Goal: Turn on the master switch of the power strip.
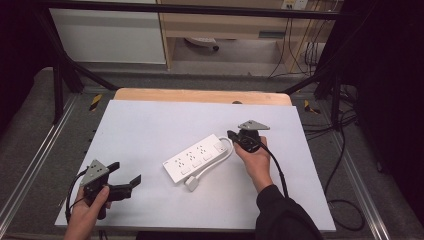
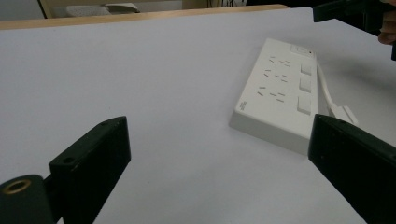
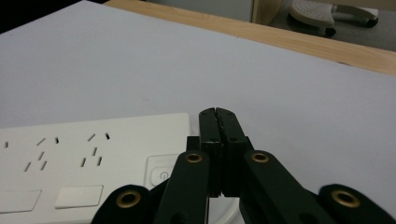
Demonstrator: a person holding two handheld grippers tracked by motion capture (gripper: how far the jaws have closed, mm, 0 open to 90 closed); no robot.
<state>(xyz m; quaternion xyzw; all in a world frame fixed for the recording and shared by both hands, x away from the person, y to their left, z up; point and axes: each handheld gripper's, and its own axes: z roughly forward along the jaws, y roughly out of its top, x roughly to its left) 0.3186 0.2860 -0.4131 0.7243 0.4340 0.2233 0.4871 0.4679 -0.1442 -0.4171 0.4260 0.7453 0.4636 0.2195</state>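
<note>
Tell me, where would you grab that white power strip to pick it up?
Probably across the narrow width of the power strip, near the middle of its length, coming straight down from above. It lies flat on the white table, so only its long side edges offer the jaws parallel faces. I would avoid the end where its cord loops round.

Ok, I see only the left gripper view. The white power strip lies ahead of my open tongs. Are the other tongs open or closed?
Observer: Closed. In the right gripper view the right tongs are pressed together, holding nothing.
Operator: Where are they pointing?
Observer: Just beside the end of the power strip that carries the power button.
Operator: And how does the cable run?
Observer: In the high view the cable leaves that end, curves back, and its plug lies beside the strip.
</note>
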